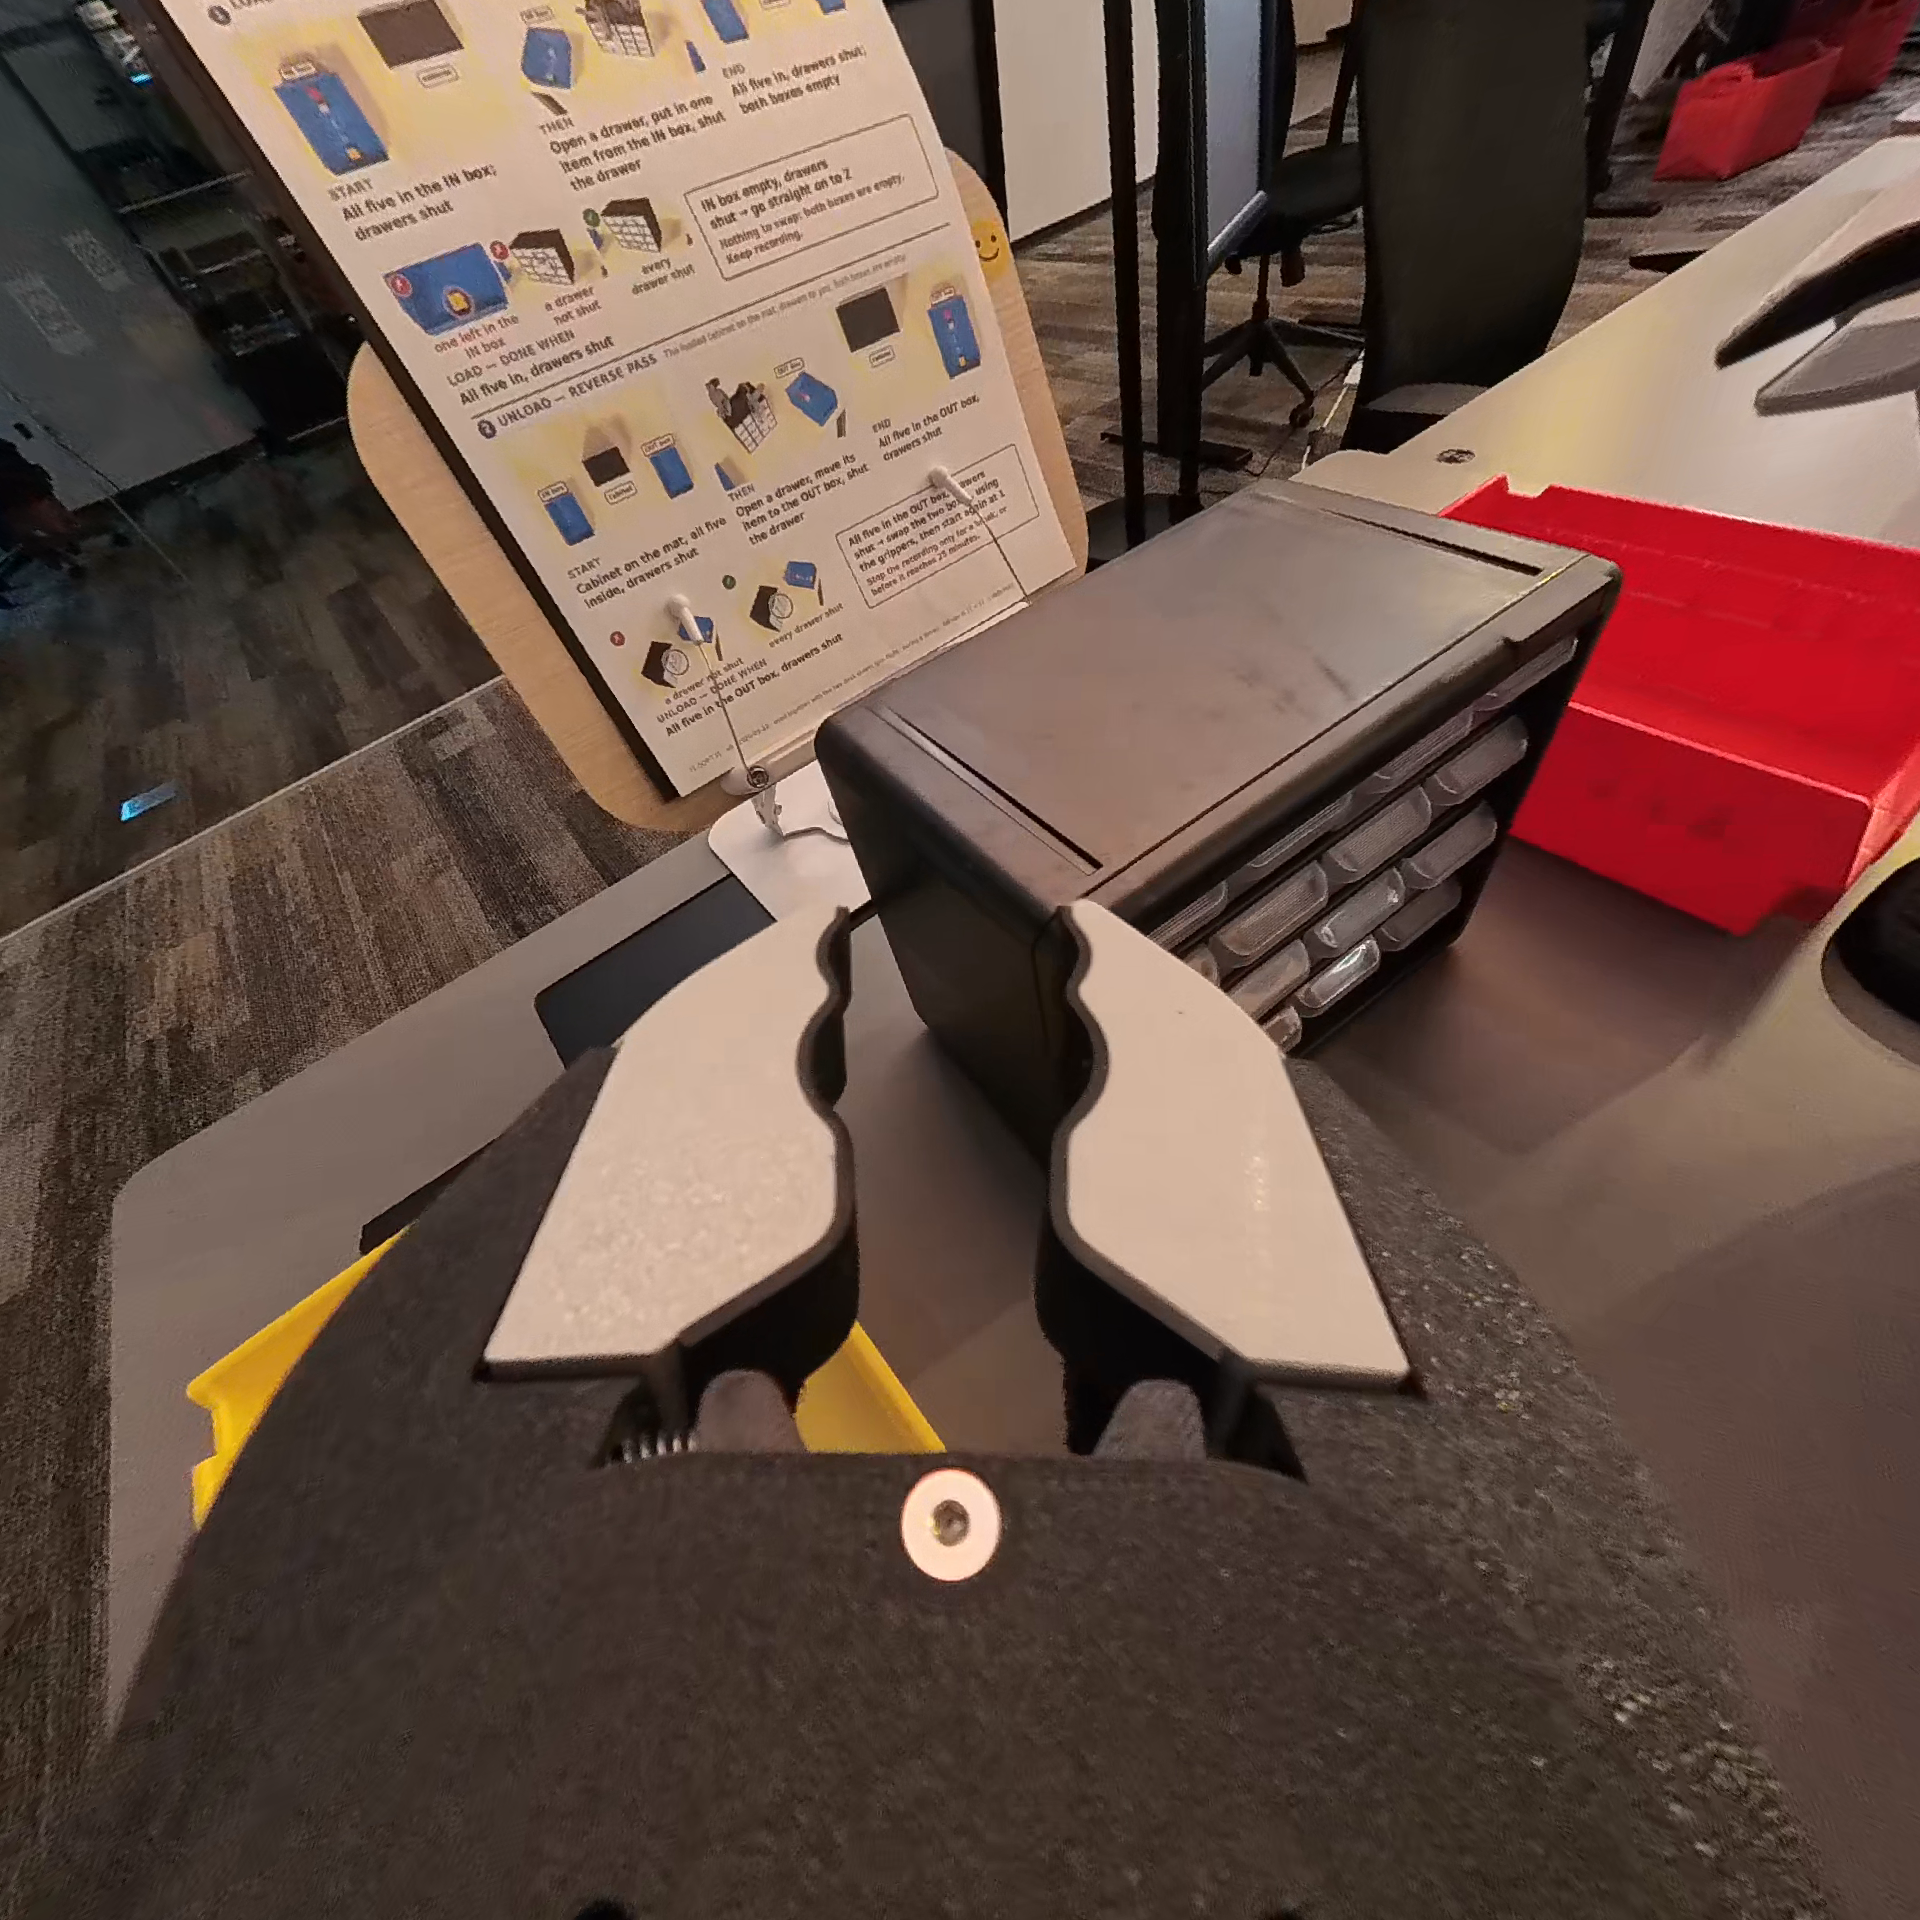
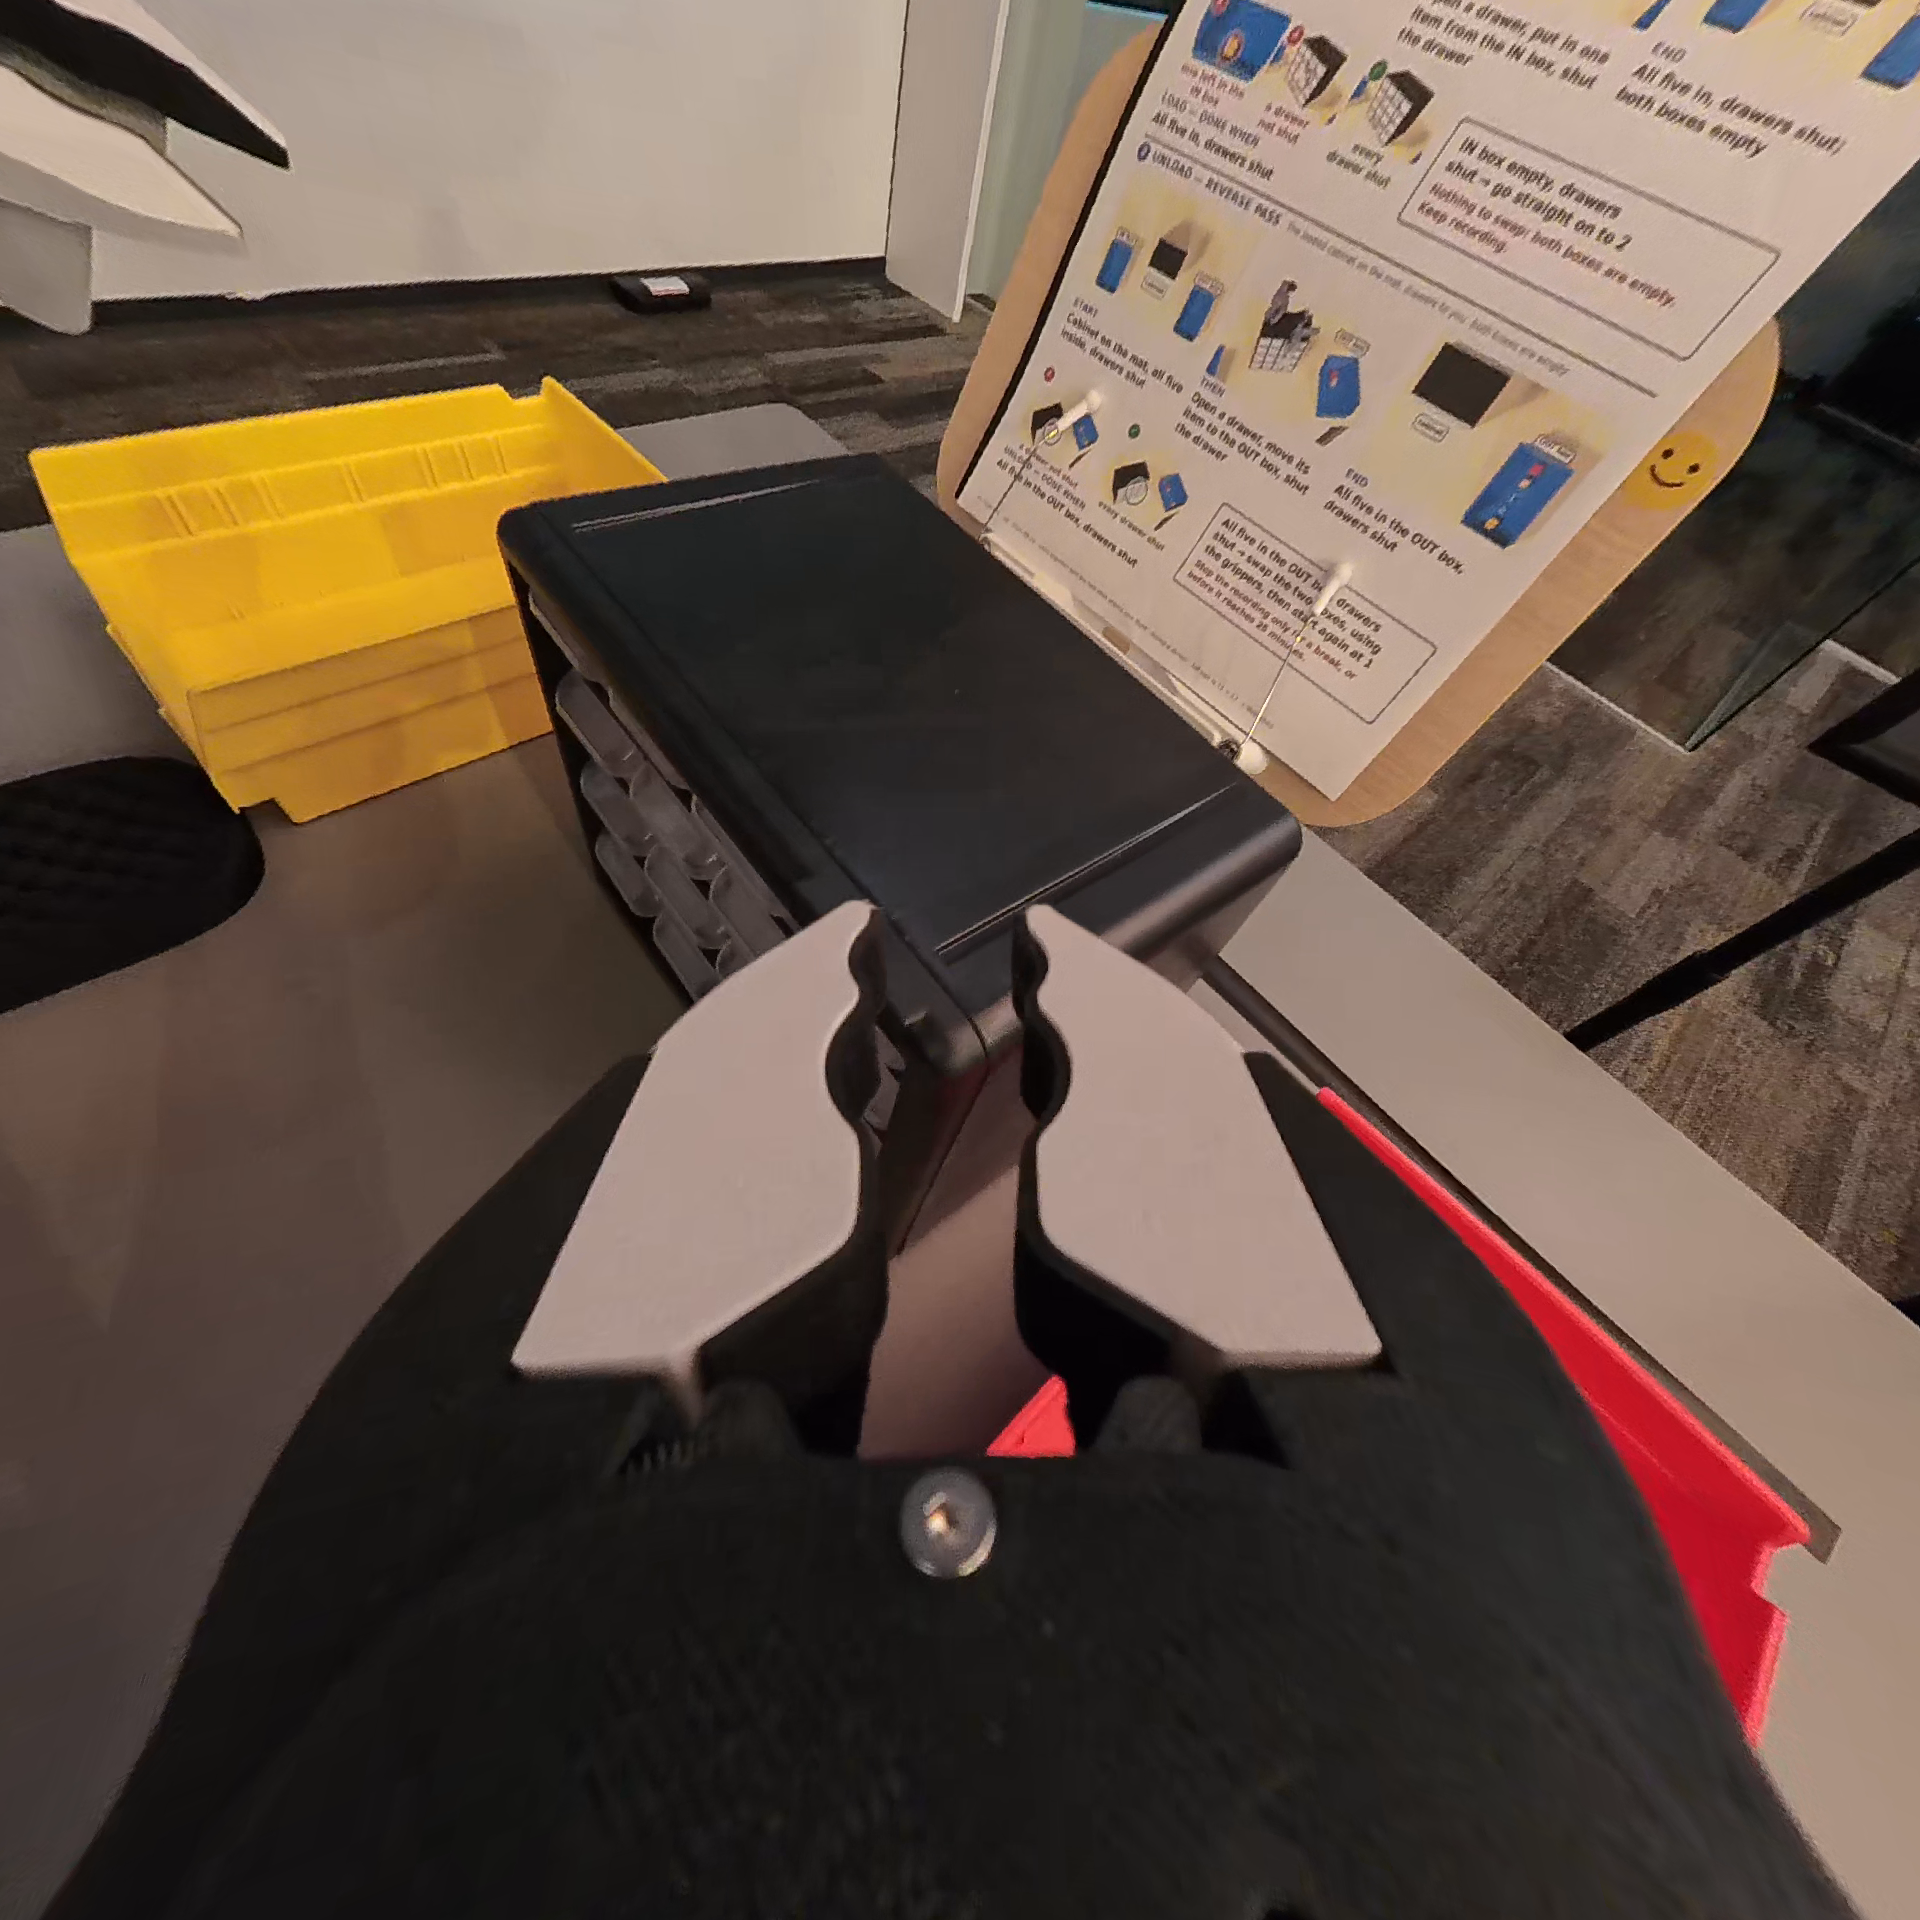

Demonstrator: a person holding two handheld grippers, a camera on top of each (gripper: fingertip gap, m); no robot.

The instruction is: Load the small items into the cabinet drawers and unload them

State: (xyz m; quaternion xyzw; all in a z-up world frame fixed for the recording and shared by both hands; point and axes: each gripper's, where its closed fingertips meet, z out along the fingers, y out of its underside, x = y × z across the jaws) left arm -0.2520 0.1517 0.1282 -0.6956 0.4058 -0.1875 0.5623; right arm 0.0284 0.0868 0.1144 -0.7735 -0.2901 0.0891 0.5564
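The black cabinet [image 1: 1195,707] stands on the grey table, and its clear drawers [image 1: 1351,862] all look shut. My left gripper [image 1: 951,935] is open and empty, just off the cabinet's left end, above a yellow bin [image 1: 270,1382]. In the right wrist view the cabinet [image 2: 883,707] shows from its other end, with its drawers [image 2: 665,831] to the left. My right gripper [image 2: 945,935] is open and empty, with the cabinet's near corner showing in the gap between its jaws. It is above a red bin [image 2: 1558,1351]. No small items are visible.
The red bin [image 1: 1714,707] sits right of the cabinet and the yellow bin [image 2: 312,582] left of it. An instruction board [image 1: 623,364] stands behind the cabinet. A black round pad [image 2: 104,873] lies at the table's near edge. Carpet and office chairs lie beyond. My right fingertips sit around 30 centimetres from my left ones.
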